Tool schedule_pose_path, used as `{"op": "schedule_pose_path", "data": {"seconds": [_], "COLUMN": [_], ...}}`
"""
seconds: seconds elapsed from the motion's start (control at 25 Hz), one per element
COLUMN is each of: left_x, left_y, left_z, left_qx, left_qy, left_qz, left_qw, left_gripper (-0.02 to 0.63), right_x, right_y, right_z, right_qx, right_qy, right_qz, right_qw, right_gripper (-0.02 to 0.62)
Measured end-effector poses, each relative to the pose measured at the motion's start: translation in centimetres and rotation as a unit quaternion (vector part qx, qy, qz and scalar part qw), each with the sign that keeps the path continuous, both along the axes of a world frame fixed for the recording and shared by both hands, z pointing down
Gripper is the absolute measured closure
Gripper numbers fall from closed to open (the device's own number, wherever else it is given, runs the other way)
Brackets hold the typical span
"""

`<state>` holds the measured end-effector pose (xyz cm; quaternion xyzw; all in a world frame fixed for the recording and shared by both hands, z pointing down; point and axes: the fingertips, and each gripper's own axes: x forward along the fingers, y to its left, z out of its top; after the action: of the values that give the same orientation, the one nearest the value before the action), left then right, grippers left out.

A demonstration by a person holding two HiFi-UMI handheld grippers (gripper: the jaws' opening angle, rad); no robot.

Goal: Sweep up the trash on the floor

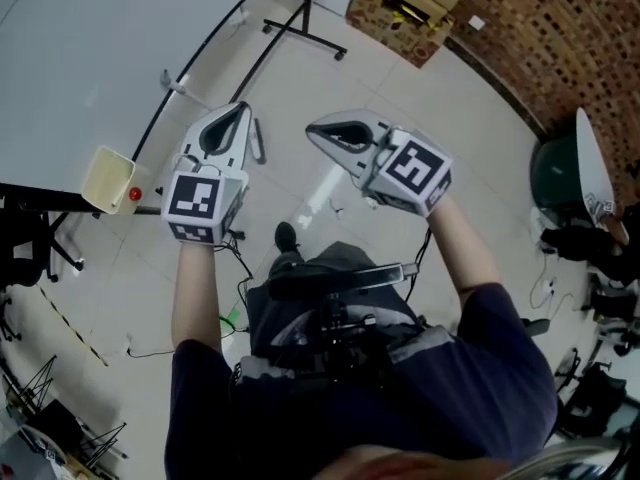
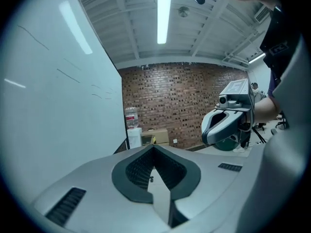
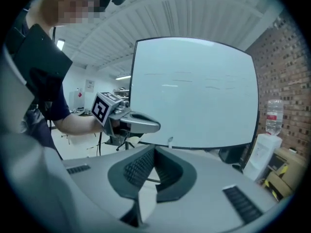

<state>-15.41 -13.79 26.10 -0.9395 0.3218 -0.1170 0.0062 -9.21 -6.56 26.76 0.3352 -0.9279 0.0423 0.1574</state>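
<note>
The left gripper (image 1: 236, 116) and the right gripper (image 1: 322, 131) both have their jaws together with nothing between them. They are held side by side above the tiled floor (image 1: 420, 108), just off the whiteboard (image 1: 90, 48). A pale strip (image 1: 322, 193) lies on the floor near the whiteboard's lower edge; I cannot tell whether it is trash.
</note>
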Motion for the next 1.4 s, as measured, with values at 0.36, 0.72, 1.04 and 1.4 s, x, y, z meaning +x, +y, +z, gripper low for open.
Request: {"op": "schedule_pose_path", "data": {"seconds": [0.36, 0.72, 1.04, 1.4], "left_x": [-6.6, -12.4, -14.7, -16.8], "left_y": [-8.8, -15.9, -20.7, -24.2], "left_z": [3.2, 10.3, 20.5, 30.0], "left_qx": [-0.004, -0.049, -0.143, -0.148], "left_qy": [0.026, 0.015, -0.005, -0.032], "left_qz": [-0.138, -0.285, -0.35, -0.374], "left_qw": [0.9901, 0.9571, 0.9258, 0.9151], "left_gripper": [0.606, 0.606, 0.39, 0.38], "right_x": [-3.0, -5.4, -5.9, -9.6], "right_y": [-8.5, -17.8, -23.0, -25.6], "right_z": [1.7, 5.1, 9.8, 13.8], "right_qx": [-0.021, -0.056, -0.114, -0.099], "right_qy": [-0.002, -0.013, 0.008, 0.021], "right_qz": [-0.041, -0.123, -0.168, -0.184], "right_qw": [0.999, 0.991, 0.979, 0.978], "right_gripper": [0.578, 0.578, 0.578, 0.578]}}
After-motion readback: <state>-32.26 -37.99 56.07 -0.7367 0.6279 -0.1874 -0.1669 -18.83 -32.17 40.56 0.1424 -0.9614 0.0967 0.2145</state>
